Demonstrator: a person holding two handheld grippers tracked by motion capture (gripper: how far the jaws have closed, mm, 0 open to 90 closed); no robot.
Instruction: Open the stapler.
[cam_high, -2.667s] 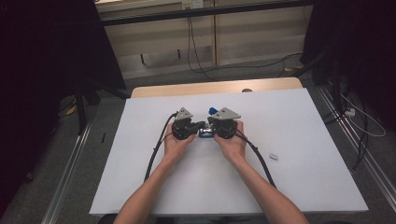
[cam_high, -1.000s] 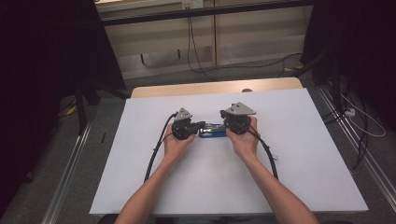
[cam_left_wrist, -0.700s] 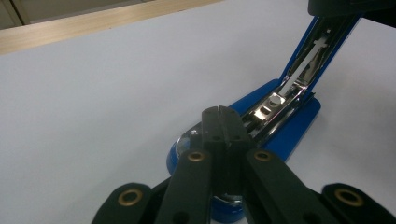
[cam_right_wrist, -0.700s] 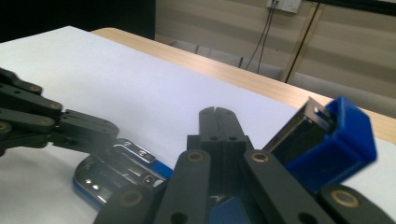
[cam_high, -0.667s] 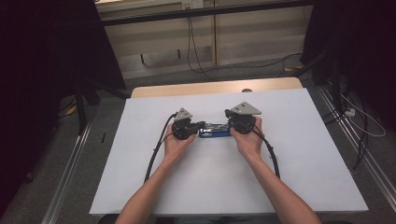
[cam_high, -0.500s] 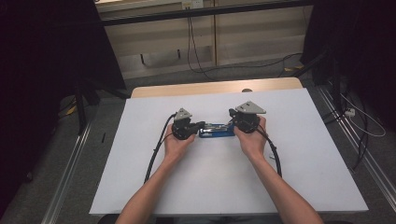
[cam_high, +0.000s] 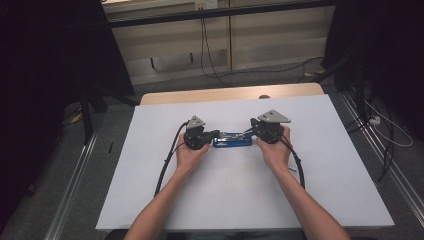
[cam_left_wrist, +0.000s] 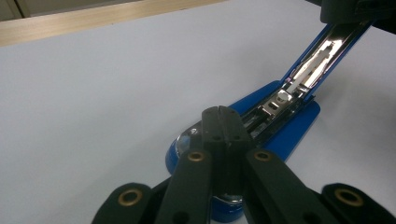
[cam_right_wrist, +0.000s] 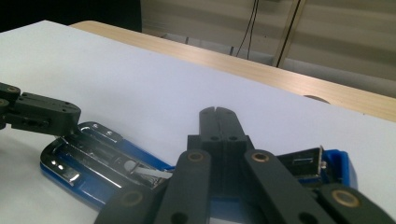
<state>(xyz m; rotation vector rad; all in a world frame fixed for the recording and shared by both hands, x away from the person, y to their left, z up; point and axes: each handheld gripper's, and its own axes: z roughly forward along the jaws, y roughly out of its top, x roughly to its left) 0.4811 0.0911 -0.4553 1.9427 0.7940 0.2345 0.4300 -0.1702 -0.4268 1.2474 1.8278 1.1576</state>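
blue stapler (cam_high: 231, 140), long axis spanning left gripper (cam_high: 209, 136) and right gripper (cam_high: 250, 132), each pressed together at an end.

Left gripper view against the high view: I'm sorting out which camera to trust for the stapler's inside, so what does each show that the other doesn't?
Left gripper view: the blue stapler swung open, its raised top arm showing the shiny metal staple channel, and the left gripper with jaws together, pressing the front of the base.

High view: both hands and forearms, the trailing cables, the whole white table, the floor and wall cables beyond.

Both: the stapler, the left gripper, the right gripper, the white tabletop and its wooden far edge.
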